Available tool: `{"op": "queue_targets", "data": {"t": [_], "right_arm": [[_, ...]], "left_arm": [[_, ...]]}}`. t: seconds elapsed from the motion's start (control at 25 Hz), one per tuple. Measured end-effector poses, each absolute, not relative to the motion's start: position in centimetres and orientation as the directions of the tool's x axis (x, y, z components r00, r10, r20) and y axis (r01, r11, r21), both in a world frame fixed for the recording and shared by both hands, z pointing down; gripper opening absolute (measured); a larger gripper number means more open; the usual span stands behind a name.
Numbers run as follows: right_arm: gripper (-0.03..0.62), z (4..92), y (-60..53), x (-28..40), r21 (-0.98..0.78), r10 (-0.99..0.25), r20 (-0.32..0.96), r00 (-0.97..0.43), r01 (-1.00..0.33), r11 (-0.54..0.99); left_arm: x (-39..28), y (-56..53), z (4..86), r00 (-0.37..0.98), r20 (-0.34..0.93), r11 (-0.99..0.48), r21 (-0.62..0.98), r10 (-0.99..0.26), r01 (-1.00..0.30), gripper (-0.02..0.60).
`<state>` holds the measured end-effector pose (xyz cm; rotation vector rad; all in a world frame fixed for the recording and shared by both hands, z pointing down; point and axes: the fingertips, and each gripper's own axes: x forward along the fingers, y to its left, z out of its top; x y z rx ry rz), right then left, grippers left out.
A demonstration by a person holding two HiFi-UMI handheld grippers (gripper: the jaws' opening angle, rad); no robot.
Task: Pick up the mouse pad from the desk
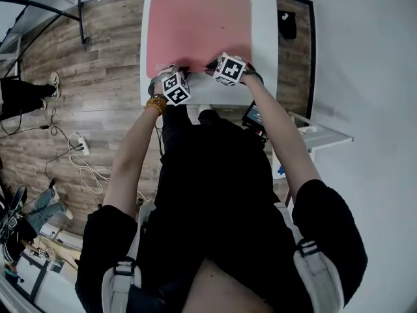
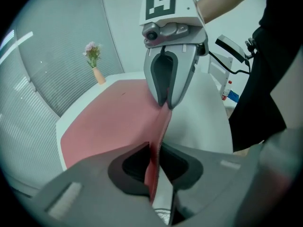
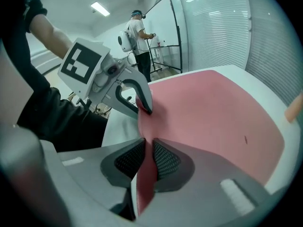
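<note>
On your left, the wooden floor [image 1: 98,57] carries a white power strip [image 1: 81,145] with loose cable; ahead of you stands the white desk [image 1: 264,18]. Your left gripper [image 2: 154,164] is clenched on the near edge of the pink mouse pad [image 1: 199,31], toward its left corner; the left gripper view shows that edge pinched upright between the jaws, which stand nearly together. The far part of the mouse pad lies flat on the desk and covers most of the top; its near edge is raised off the surface in a ridge running from one gripper to the other. A small vase of flowers [image 2: 96,65] stands at the far edge of the desk, apart from the mouse pad. Your right gripper [image 3: 147,161] grasps the same near edge toward the right corner; the right gripper view shows the pink sheet squeezed between its ribbed jaws. The two grippers sit near each other at the desk's near edge. In the background of the right gripper view a person [image 3: 138,34] stands beside a whiteboard [image 3: 163,27], well apart from the desk.
</note>
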<state>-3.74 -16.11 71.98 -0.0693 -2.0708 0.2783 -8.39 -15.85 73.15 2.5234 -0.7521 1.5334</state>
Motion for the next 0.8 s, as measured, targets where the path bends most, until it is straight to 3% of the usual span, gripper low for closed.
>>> {"op": "queue_targets", "data": {"t": [0.28, 0.4, 0.8], "right_arm": [[0.077, 71.5, -16.0, -3.7, -0.305, 0.207, 0.823, -0.529, -0.104, 0.947], [0.078, 71.1, -16.4, -3.6, -0.298, 0.196, 0.817, -0.543, -0.106, 0.949], [0.222, 72.6, -15.2, -3.8, 0.032, -0.012, 0.880, -0.475, 0.032, 0.999]], "left_arm": [[-8.7, -16.3, 73.7, 0.323, 0.855, -0.868, -0.252, -0.407, -0.427, 0.109], [-9.1, -17.4, 73.2, 0.314, 0.841, -0.842, -0.267, -0.442, -0.469, 0.047], [-9.1, -18.1, 72.5, 0.386, 0.837, -0.786, -0.081, -0.388, -0.613, 0.032]]}}
